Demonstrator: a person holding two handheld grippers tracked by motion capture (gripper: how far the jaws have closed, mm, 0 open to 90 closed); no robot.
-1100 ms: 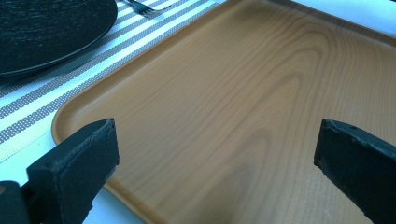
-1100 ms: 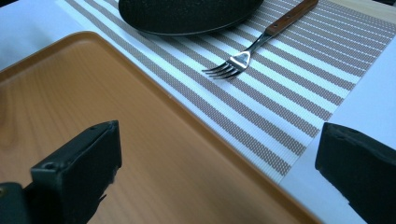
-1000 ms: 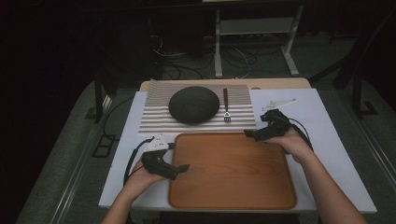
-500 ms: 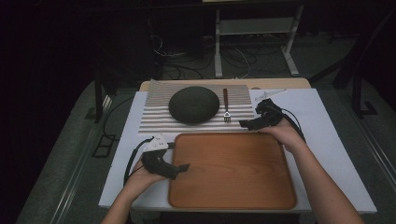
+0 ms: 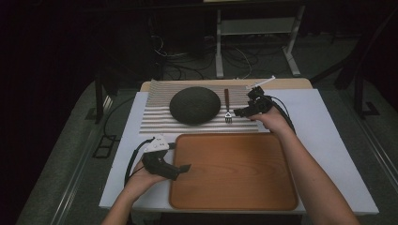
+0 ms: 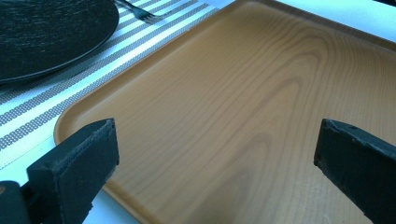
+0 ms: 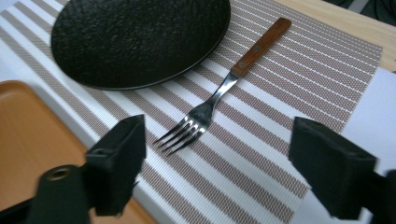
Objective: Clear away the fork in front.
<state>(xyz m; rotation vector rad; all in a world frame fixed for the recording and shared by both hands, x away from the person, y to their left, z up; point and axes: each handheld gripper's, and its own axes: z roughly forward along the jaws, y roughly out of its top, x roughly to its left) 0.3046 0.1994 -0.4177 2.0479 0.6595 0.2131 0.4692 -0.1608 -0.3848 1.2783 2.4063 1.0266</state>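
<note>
A person is working at a table with a gripper in each hand. The right gripper (image 5: pixel 240 112) is reaching toward a fork (image 7: pixel 219 92) lying on a striped mat (image 5: pixel 155 119), just right of a dark plate (image 5: pixel 195 105). Its jaws have just been closing but are standing well apart, holding nothing, with the fork's tines lying ahead between them. The left gripper (image 5: pixel 184 168) is hovering over the near left corner of a wooden tray (image 5: pixel 234 173), jaws wide and empty.

The fork's long axis is running away from the person: wooden handle toward the far edge of the table, tines pointing back toward the tray.

Likely risks: the fork is lying flat, so the jaws may be scraping the mat and sliding over the thin metal neck instead of gripping it. A grip taken at the tines, far from the heavier handle, could let the fork swing down or slip out. A sideways nudge could knock it against the plate.
</note>
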